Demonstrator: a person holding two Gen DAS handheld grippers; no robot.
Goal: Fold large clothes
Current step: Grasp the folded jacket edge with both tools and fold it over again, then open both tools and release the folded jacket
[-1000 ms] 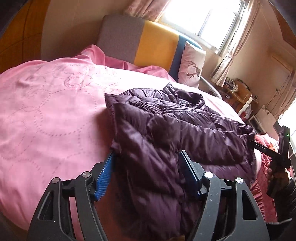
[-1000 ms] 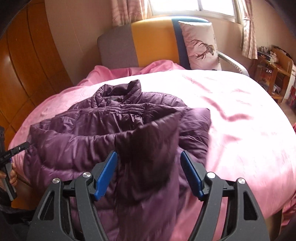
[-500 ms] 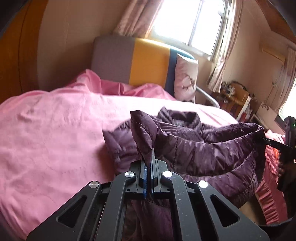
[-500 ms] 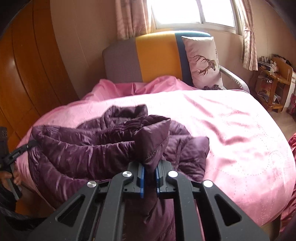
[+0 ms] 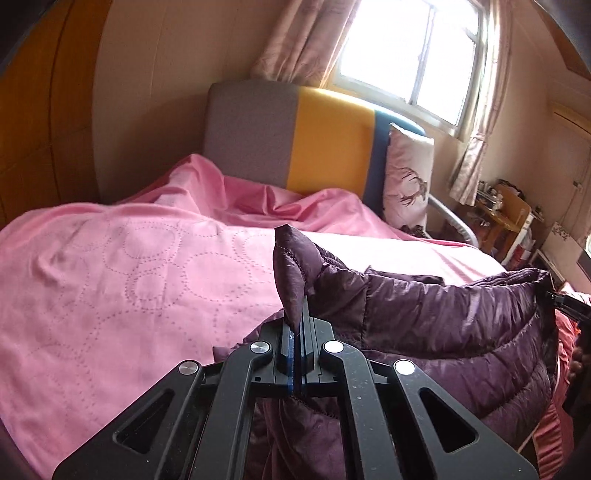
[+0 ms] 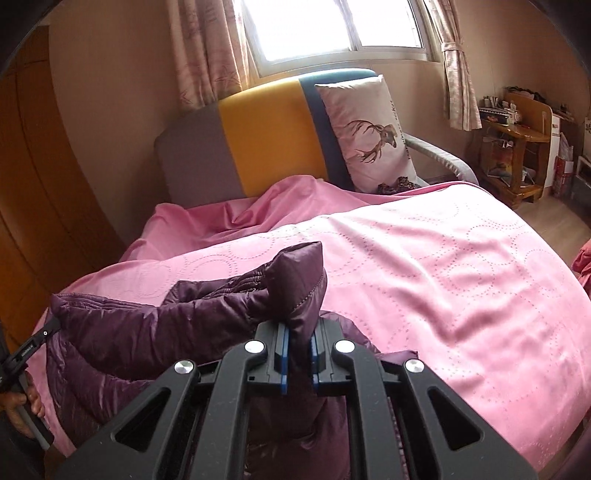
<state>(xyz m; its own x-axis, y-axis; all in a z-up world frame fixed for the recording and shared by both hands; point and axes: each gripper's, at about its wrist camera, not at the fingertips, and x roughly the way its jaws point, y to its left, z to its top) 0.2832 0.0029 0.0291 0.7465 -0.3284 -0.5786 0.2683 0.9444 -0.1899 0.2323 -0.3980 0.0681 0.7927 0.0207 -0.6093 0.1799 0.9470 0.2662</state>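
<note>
Left gripper point(image 5: 295, 332): fingers point(image 5: 283, 347) clamped tight on a corner of the purple puffer jacket point(image 5: 443, 325), blue pads nearly touching, a peak of fabric sticking up above them. Right gripper point(image 6: 298, 350): fingers point(image 6: 282, 354) pinched on the other corner of the jacket point(image 6: 166, 325), narrow gap filled by a thicker wad of quilted fabric.

Jacket hem is stretched between the two grippers and lifted off the pink bedspread point(image 5: 129, 277); the rest hangs down over the near edge of the bed. Hard to say how much of it touches the bedspread, since the gripper bodies block the lower part in both views.

Each wrist view catches the opposite gripper at its frame edge: right one at the far right of the left view point(image 5: 569, 306), left one at the far left of the right view point(image 6: 33, 343), with a hand point(image 6: 22, 406) on its handle.

Background: grey/yellow/blue headboard point(image 5: 295, 136), deer-print pillow point(image 6: 373, 136) leaning on it, curtained window point(image 6: 306, 26), wooden shelf unit point(image 6: 517, 144) right of the bed.
</note>
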